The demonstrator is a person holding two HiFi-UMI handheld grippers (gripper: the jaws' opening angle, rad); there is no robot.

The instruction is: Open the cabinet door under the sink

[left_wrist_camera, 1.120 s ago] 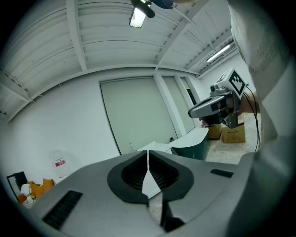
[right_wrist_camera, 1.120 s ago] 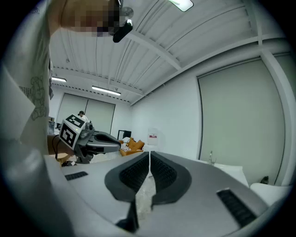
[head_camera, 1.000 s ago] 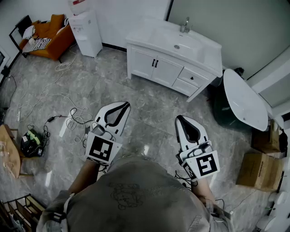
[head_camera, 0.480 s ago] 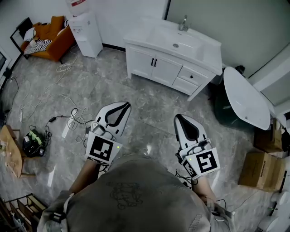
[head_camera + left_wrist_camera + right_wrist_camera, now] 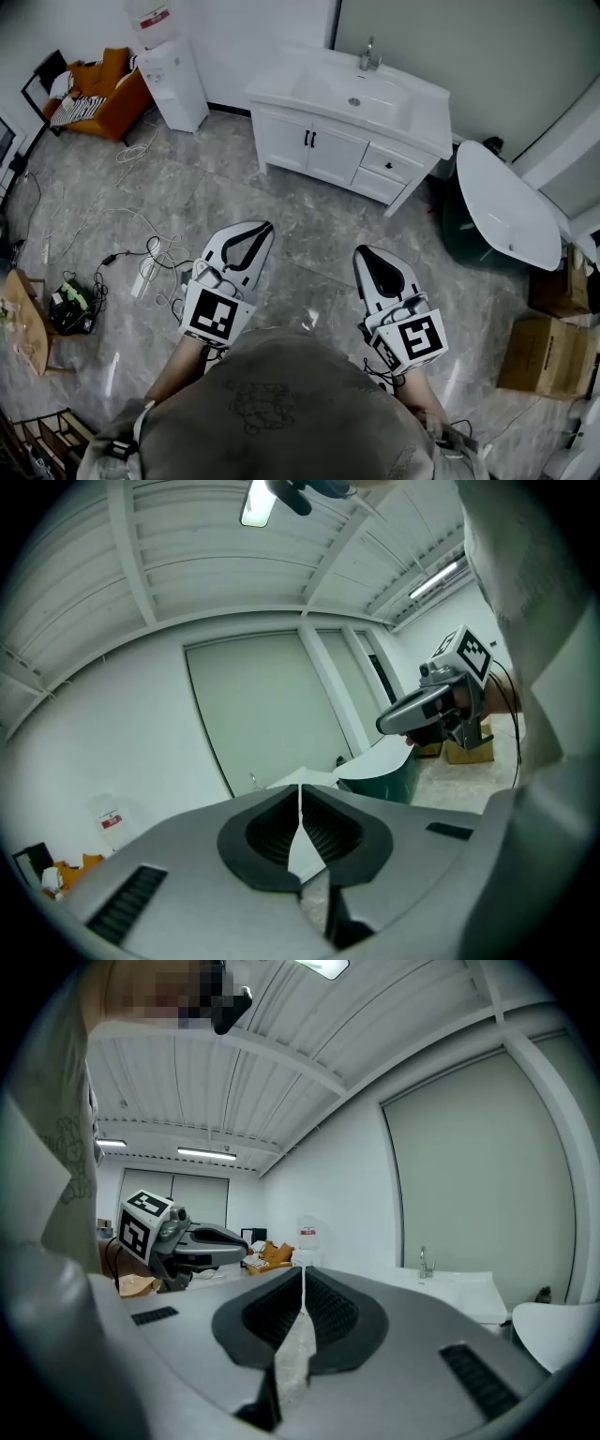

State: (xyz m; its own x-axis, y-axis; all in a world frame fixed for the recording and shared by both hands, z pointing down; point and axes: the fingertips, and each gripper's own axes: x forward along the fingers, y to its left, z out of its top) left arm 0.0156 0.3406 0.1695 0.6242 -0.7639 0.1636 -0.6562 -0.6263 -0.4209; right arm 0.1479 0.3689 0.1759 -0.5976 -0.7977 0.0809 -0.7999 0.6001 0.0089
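L gripper point(image 5: 253, 231): jaws closed, nothing btwn them, held over bare floor, well apart from target. Ahead, cabinet doors point(image 5: 314, 150) under the sink point(image 5: 352, 94) both look shut, dark handles point(image 5: 307, 138) paired at the centre seam. R gripper point(image 5: 366, 255): closed too, empty. Approach stage, I'd say: get near and low, open jaws before a handle, clamp square, pull along the door's arc w/o yanking.

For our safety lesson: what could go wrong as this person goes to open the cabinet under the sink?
Left gripper and right gripper are shut, so they may bump the door handles instead of gripping. The handles sit close together: easy to catch both. Loose cables lie on the floor.
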